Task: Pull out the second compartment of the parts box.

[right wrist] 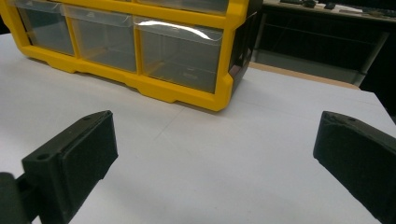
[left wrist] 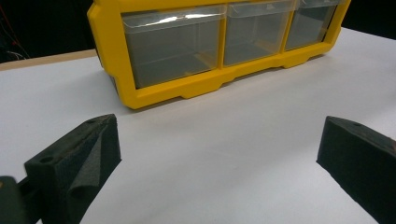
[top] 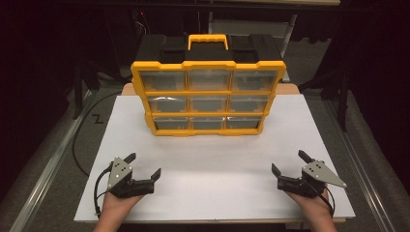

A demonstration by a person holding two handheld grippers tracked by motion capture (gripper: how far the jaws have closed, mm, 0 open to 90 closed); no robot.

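The left gripper [top: 144, 165] rests at the near left of the white table [top: 212, 193], held in a hand [top: 113, 205] that comes in from the near edge. Its jaws stand wide apart with nothing between them; in the left gripper view the two black pads [left wrist: 77, 165] frame bare white surface, and the gripper [left wrist: 217, 154] faces the organizer's [left wrist: 215, 51] bottom row of drawers. A grey three-cornered plate [top: 118, 171] sits on top of it, and a cable [top: 98, 193] loops off its left side.

In the middle, toward the far edge, stands the organizer [top: 208, 89], upright, yellow-framed with a black back and a yellow handle [top: 208, 41] on top. Its front faces the near side and shows nine clear drawers [top: 208, 103] in three rows of three. It is well apart from both grippers.

The right gripper [top: 288, 162] rests at the near right of the table, held in the other hand [top: 314, 208]. Its jaws are likewise spread wide and hold nothing; in the right gripper view the gripper [right wrist: 215, 149] looks over bare table toward the organizer's [right wrist: 140, 46] right corner.
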